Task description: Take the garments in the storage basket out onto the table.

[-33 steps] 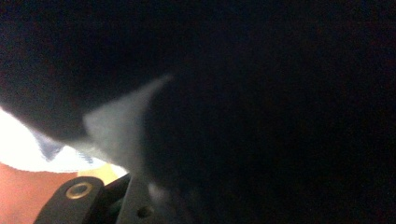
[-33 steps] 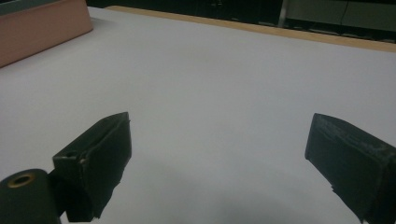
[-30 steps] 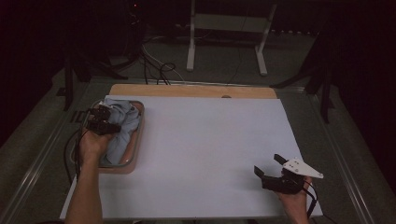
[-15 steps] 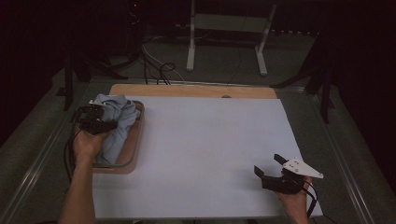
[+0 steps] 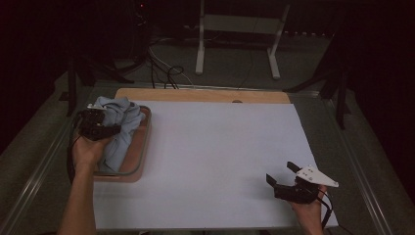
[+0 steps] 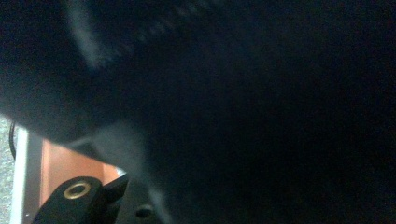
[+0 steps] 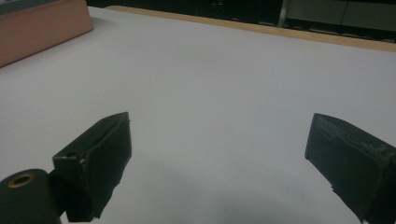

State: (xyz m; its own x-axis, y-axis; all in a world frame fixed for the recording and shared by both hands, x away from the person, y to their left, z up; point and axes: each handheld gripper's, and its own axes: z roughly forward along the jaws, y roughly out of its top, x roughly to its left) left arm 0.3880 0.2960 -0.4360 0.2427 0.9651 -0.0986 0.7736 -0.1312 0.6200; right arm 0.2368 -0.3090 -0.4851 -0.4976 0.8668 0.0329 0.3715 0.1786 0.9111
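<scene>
**Nothing to read here**

I find no lettering, label, brand, number or sign that can be read in any of my views. The pictures are dim, and whatever marks there may be are too dark or blurred to make out.

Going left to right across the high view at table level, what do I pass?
Left gripper → light blue cloth → wooden tray → white table sheet → right gripper.
</scene>
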